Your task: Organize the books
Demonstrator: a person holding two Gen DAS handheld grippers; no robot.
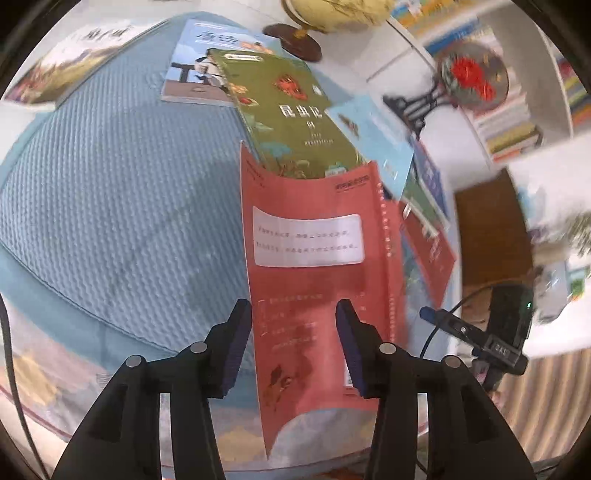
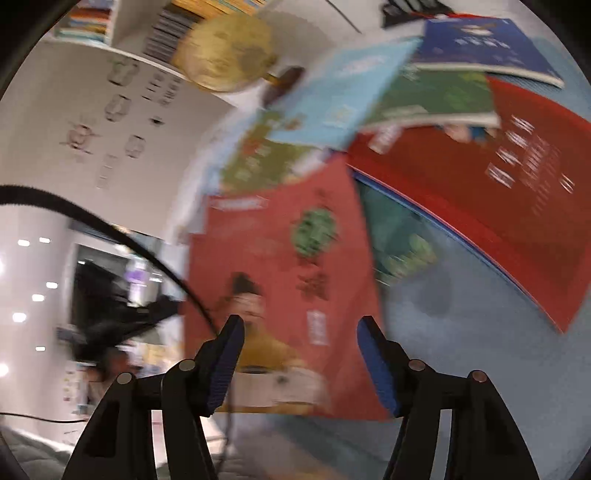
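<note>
A red book point(image 1: 310, 295) stands upright on the blue quilted mat point(image 1: 110, 184), its back cover facing the left wrist view and its front cover point(image 2: 280, 258) facing the right wrist view. My left gripper point(image 1: 293, 343) is open just in front of it, the pads apart and not pressing on it. My right gripper point(image 2: 299, 354) is open on the opposite side, also seen as a dark body point(image 1: 476, 339) at the right. Behind the red book lie a green book point(image 1: 291, 122), a light blue book point(image 1: 373, 136) and a blue picture book point(image 1: 192, 66).
A larger red book point(image 2: 498, 206), a green book point(image 2: 436, 96) and a dark blue book point(image 2: 480, 48) overlap on the mat. A globe point(image 1: 332, 14) and a red floral ornament point(image 1: 469, 77) stand behind them. A filled bookshelf point(image 1: 517, 110) lines the wall. A black cable point(image 2: 110, 229) hangs at left.
</note>
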